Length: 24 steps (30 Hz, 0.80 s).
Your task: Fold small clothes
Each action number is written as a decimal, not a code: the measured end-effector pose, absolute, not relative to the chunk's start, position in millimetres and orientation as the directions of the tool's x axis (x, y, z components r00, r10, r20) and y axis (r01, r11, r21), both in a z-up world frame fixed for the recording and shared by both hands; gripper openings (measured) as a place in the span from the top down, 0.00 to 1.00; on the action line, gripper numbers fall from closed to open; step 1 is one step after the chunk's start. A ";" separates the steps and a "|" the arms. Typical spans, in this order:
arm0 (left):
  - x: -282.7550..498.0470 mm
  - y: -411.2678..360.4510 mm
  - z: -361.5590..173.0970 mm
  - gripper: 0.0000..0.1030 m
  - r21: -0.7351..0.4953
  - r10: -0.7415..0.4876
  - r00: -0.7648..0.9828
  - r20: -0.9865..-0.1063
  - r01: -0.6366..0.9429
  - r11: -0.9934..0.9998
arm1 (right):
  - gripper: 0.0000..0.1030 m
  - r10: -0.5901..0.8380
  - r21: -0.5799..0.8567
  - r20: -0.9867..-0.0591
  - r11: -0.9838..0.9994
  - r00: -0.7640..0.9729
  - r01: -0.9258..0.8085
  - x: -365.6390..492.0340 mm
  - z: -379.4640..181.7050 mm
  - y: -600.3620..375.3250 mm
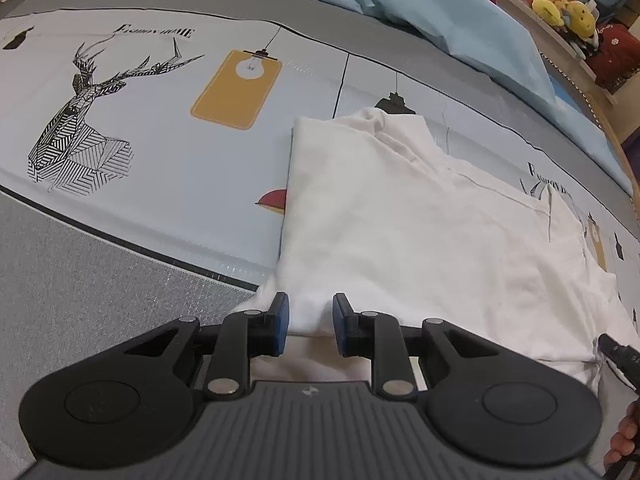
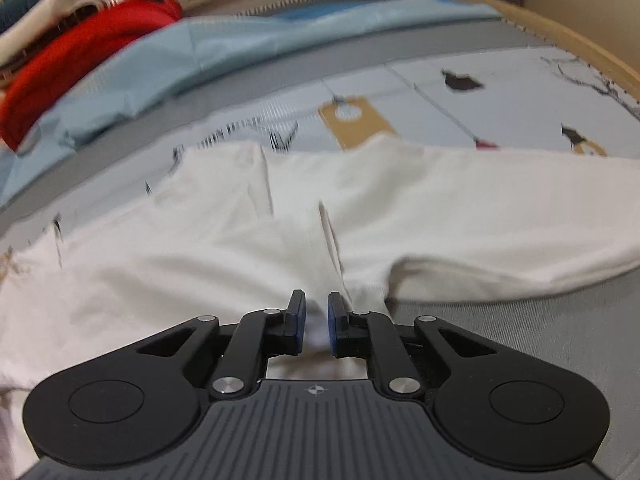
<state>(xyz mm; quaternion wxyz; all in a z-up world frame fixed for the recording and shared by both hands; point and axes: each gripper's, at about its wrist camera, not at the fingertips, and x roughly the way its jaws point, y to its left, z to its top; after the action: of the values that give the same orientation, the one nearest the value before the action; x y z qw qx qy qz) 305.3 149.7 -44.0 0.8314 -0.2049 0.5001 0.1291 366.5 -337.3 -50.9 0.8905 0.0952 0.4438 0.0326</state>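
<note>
A white garment [image 1: 420, 232] lies partly folded on the printed bed cover [image 1: 160, 128], its left edge straight and a collar bump at the far end. My left gripper [image 1: 310, 312] sits at the garment's near left corner. Its blue pads stand apart with flat cloth lying between them, not pinched. In the blurred right wrist view the same white garment [image 2: 240, 220] spreads across the bed, with a crease running down to my right gripper [image 2: 316, 312]. That gripper's pads are a narrow gap apart at the near hem, with cloth between them and no clear pinch. A dark part of the right gripper [image 1: 620, 356] shows at the left wrist view's right edge.
A light blue sheet [image 1: 400, 4] is bunched along the far side of the bed. A red garment [image 2: 80, 48] and other clothes are piled at the far left. Plush toys [image 1: 560, 4] sit on a shelf behind. Grey bed fabric [image 2: 520, 340] borders the near edge.
</note>
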 end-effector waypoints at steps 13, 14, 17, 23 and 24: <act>317.0 131.8 -42.5 0.74 -0.243 -0.031 0.453 -0.891 -0.418 0.875 | 0.78 0.013 0.261 -0.708 0.934 0.706 0.244 358.2 -23.5 -423.0; 317.6 128.7 -40.3 0.74 -0.244 -0.032 0.459 -0.888 -0.411 0.878 | 0.78 0.013 0.261 -0.708 0.934 0.706 0.244 358.2 -23.5 -423.0; 319.8 118.9 -35.6 0.72 -0.245 -0.035 0.473 -0.881 -0.391 0.887 | 0.78 -0.110 0.285 -0.680 0.871 0.725 0.400 344.2 -19.2 -484.5; 323.1 108.5 -34.0 0.72 -0.223 -0.027 0.474 -0.880 -0.361 0.906 | 0.78 -0.237 0.323 -0.682 0.751 0.692 0.576 321.9 -30.7 -577.9; 323.1 108.2 -33.7 0.72 -0.218 -0.024 0.475 -0.880 -0.358 0.908 | 0.77 -0.255 0.320 -0.683 0.738 0.685 0.594 318.8 -33.6 -591.5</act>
<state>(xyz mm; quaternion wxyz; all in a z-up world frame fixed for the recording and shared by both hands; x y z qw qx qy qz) 323.1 108.2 -33.7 0.8375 -0.1900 0.5026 0.0995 318.8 -591.5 -33.6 0.8775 0.2691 0.3149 -0.2419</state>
